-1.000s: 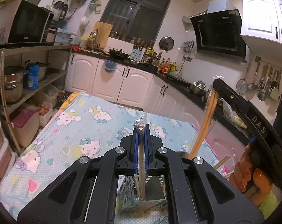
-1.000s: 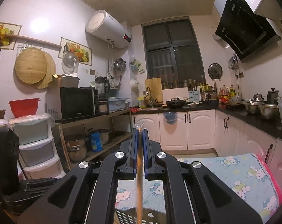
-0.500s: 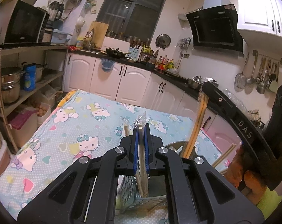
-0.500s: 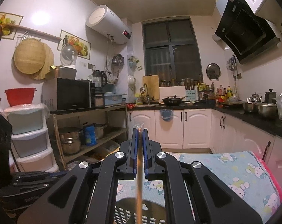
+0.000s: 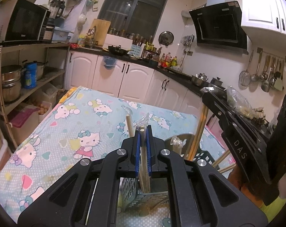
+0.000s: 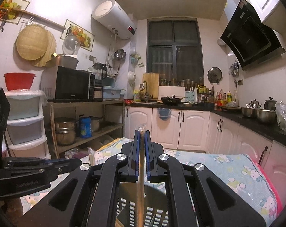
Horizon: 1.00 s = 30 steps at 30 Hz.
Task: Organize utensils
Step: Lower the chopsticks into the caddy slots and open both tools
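Observation:
My left gripper (image 5: 142, 132) is shut on a pair of pale wooden chopsticks (image 5: 144, 172) in a clear wrapper; they stand upright with their lower ends in a perforated utensil holder (image 5: 146, 196) on the table. Another wrapped pair (image 5: 129, 122) stands beside them. My right gripper (image 6: 142, 134) is shut on another wrapped pair of chopsticks (image 6: 141, 189), held upright over a dark slotted holder (image 6: 152, 210). In the left wrist view the right gripper (image 5: 206, 92) holds its chopsticks (image 5: 198, 132) at the right; the left gripper shows in the right wrist view (image 6: 74, 161).
The table carries a blue Hello Kitty cloth (image 5: 67, 138). More loose chopsticks (image 5: 223, 160) lie at the right by the person's hand. A shelf with pots (image 5: 10, 83) stands left, white cabinets (image 5: 135, 79) and counter behind.
Both grippers have come down toward the holders, chopsticks still gripped. The left pair now reaches into the holder, and another wrapped pair has come into view beside it.

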Motion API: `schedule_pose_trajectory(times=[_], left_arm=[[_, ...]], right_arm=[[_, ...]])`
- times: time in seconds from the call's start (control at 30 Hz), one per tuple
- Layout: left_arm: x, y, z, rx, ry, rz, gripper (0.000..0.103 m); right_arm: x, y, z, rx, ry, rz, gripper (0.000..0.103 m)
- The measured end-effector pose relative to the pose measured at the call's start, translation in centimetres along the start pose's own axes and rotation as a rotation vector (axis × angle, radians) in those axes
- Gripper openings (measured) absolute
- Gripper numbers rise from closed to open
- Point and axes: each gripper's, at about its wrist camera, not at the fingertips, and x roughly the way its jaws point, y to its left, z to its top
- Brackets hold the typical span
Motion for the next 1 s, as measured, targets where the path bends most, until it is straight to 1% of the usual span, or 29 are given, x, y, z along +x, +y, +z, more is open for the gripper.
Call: schedule_pose_trajectory(times=[0.23, 0.4, 0.57, 0.73, 0.83, 0.9, 0.93, 1.0], left_arm=[[-0.2, -0.1, -0.3, 0.001, 0.011, 0.007, 0.002], [-0.6, -0.2, -0.9, 0.003, 0.03, 0.008, 0.002], [-0.8, 0.1, -1.2, -0.012, 0.057, 0.007, 0.002], [-1.1, 0.3, -1.4, -0.025, 0.074, 0.007, 0.002], [-1.4, 0.4, -1.5, -0.026, 0.082, 0.009, 0.002], [-1.4, 0.4, -1.6, -0.026, 0.09, 0.009, 0.003], [-1.4, 0.4, -1.7, -0.026, 0.096, 0.01, 0.005], [-1.6, 0.4, -2.0, -0.029, 0.106, 0.015, 0.008]], right_arm=[[-0.6, -0.4, -0.9, 0.004, 0.024, 0.005, 0.006], [-1.4, -1.2, -1.3, 0.035, 0.076, 0.03, 0.006], [-2.2, -1.8, -1.6, 0.067, 0.127, 0.034, 0.006], [-3.2, -2.0, -1.5, 0.099, 0.151, 0.047, 0.007], [-3.7, -1.9, -1.4, 0.1, 0.163, 0.049, 0.008], [-4.0, -1.9, -1.3, 0.106, 0.171, 0.052, 0.011], [-4.1, -1.9, -1.3, 0.109, 0.176, 0.053, 0.013], [-4.3, -1.9, -1.3, 0.119, 0.195, 0.056, 0.018]])
